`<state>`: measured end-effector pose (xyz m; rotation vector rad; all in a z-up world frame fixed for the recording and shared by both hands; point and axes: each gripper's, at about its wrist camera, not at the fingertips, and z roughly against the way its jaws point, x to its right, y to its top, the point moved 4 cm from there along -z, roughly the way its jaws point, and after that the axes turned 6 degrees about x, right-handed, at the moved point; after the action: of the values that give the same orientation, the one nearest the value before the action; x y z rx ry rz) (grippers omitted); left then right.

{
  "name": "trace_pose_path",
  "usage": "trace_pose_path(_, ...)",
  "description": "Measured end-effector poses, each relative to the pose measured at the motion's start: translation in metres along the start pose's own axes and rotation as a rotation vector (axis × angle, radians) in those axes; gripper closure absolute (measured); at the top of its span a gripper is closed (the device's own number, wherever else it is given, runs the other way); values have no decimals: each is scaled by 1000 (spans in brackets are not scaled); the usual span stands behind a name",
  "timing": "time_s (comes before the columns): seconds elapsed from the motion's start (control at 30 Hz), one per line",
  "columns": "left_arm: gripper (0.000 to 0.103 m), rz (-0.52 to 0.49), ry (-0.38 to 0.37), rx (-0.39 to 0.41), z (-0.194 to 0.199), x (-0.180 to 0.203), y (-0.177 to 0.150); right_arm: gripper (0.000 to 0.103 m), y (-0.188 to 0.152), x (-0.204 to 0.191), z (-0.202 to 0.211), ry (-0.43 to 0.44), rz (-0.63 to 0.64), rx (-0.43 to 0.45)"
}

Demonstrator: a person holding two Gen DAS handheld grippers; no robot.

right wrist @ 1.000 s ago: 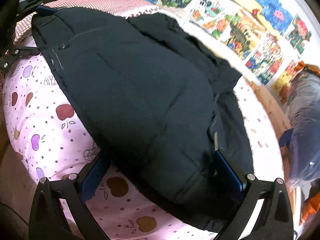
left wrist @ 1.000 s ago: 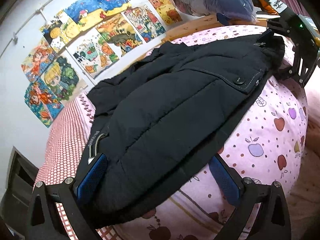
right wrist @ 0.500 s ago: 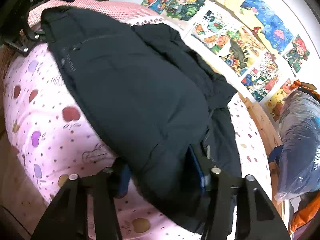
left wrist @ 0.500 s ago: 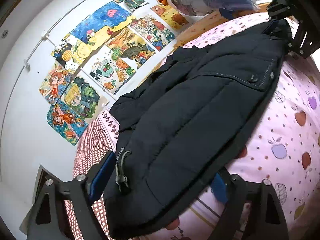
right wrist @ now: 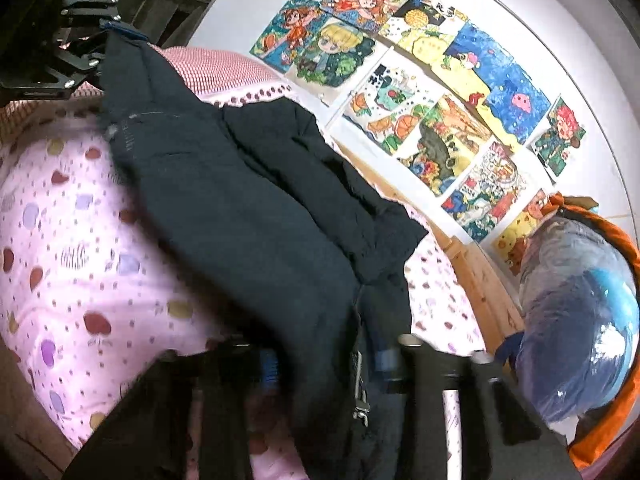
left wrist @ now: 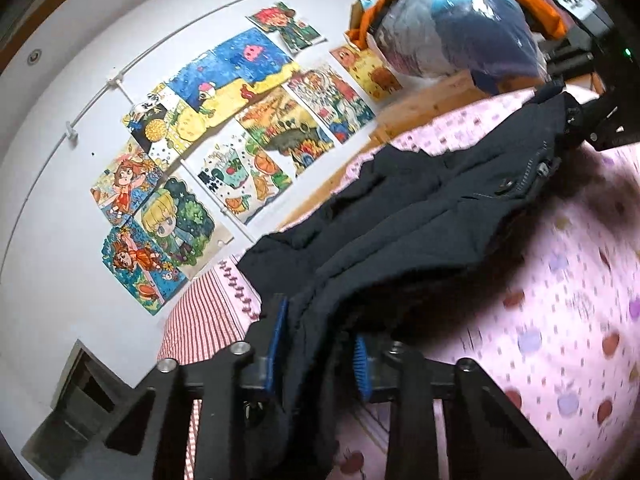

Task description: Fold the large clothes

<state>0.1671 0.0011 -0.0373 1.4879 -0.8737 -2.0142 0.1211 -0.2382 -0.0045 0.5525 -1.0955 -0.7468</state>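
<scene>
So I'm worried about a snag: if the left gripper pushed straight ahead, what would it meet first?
The dark jacket itself; the left gripper is already clamped on its edge, and more of it lies ahead.

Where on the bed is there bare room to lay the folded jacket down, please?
The pink apple-print bedspread lies bare between the dark padded jacket and the bed's near edge. A narrower bare strip runs between the jacket and the wooden bed rail. The far corner is crowded by the plastic-wrapped bundle.

Matt dark quilted cloth jacket (left wrist: 420,224)
</scene>
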Motion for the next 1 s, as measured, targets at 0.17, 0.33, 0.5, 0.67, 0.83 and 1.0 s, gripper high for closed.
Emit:
trace_pose_path(0.17,85,64,8,-8,-17,-19,16,90,25,26,-12,-21,-65,30)
trace_pose_path(0.33,88,92,66,-28,-43,-35,37,91,54,51,-36,-69,-72,52)
trace_pose_path(0.5,89,138,111,-46,-81,-57,60,91,81,75,-71,-107,-107,54)
trace_pose_path(0.67,89,230,135,-78,-120,-76,70,91,104,92,-108,-127,-104,45)
trace_pose_path(0.83,90,244,169,-85,-149,-86,73,91,117,98,-140,-153,-90,46)
trace_pose_path(1.0,90,257,197,-87,-176,-92,74,91,127,106,-169,-174,-99,51)
